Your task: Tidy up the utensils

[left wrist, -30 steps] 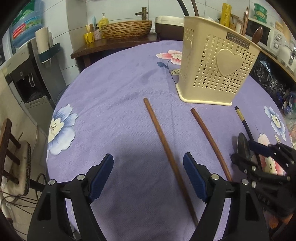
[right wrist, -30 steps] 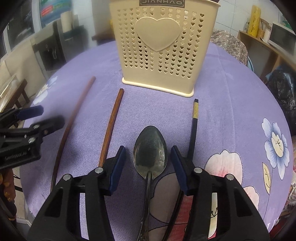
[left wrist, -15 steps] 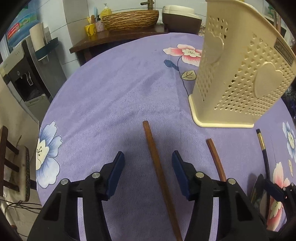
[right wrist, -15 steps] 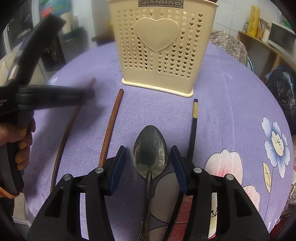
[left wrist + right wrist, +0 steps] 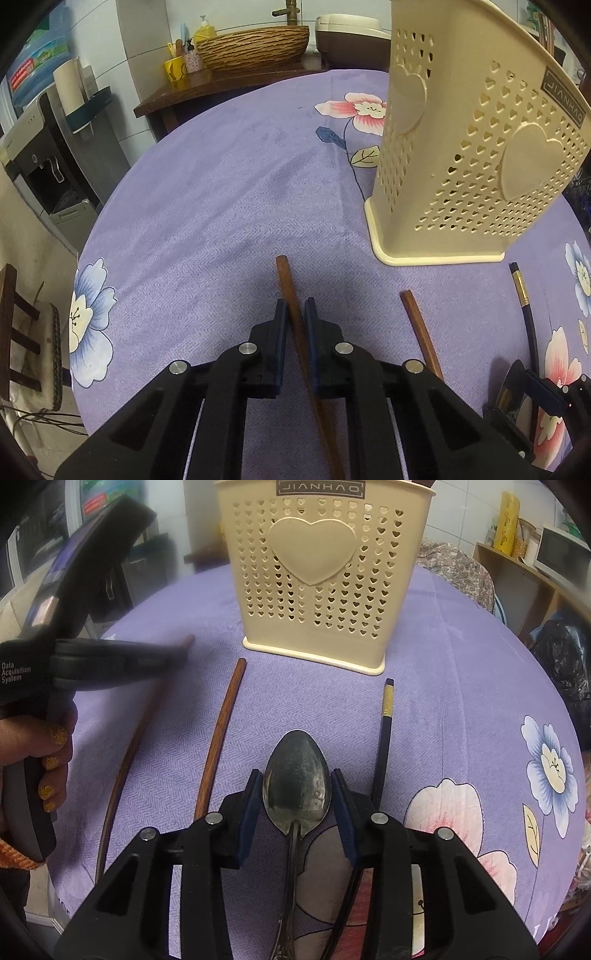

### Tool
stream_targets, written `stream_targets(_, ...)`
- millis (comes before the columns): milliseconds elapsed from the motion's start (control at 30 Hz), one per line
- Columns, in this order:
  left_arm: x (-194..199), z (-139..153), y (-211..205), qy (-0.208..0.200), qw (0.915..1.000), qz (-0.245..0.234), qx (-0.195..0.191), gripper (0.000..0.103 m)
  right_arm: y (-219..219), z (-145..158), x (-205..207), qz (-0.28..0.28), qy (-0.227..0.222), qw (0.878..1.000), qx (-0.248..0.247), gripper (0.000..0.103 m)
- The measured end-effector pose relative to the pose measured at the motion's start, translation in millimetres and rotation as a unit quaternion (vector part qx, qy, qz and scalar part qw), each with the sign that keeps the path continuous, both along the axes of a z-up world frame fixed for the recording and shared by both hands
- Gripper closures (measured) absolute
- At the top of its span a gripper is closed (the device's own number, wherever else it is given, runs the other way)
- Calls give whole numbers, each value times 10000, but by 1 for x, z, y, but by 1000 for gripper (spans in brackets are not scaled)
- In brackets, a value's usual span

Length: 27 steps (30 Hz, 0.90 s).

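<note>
My left gripper (image 5: 294,314) is shut on a brown wooden chopstick (image 5: 286,280) that lies on the purple cloth; it also shows in the right wrist view (image 5: 125,760). A second brown chopstick (image 5: 419,328) (image 5: 221,723) lies to its right. A cream perforated utensil holder (image 5: 472,155) (image 5: 317,576) stands upright beyond them. My right gripper (image 5: 297,790) is open around the bowl of a metal spoon (image 5: 297,775) lying on the cloth, jaws apart from it. A black chopstick with a gold band (image 5: 384,738) (image 5: 524,314) lies right of the spoon.
The round table's purple floral cloth (image 5: 221,206) drops off at the left edge. A dark wooden side table with a woven basket (image 5: 255,48) stands behind. A stool (image 5: 22,332) stands at the left. Shelves (image 5: 535,565) stand to the right.
My left gripper moved forward along the left brown chopstick and shut on it. The right gripper stayed around the spoon.
</note>
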<state>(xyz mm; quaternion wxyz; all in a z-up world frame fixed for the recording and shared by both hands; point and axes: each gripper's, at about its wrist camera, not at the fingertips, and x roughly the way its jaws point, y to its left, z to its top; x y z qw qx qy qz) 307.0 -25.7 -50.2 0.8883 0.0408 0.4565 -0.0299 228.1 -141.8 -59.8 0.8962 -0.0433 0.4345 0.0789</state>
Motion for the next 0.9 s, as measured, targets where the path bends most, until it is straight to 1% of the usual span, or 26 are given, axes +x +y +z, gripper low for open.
stream_targets(200,-4,2,3,-69,9999,-27,-99,93,1,0,-1,9,2,10000,15,65)
stream_targets(300,-8,8,6,-167,9996,-34,-232,94,-1,1,-1,32,1,10000,68,65)
stream_targets(467,-26,31,13,-490,9976,-157,-473,94,-7,10,-5,103,-60,9996,242,65)
stream_targets(567,-41,50,19,-733,9949,-241,-645,94,-12,24,-11,148,-178,9988,435,65)
stream_targets(633,-52,63,22,-898,9928,-306,-737,94,-18,39,-16,221,-279,9972,656,65)
stream_targets(733,-70,84,28,-1152,9885,-408,-886,94,-25,60,-25,338,-448,9948,849,65)
stream_targets(900,-86,112,37,-1389,9822,-562,-1131,95,-34,90,-37,566,-621,9903,1102,65)
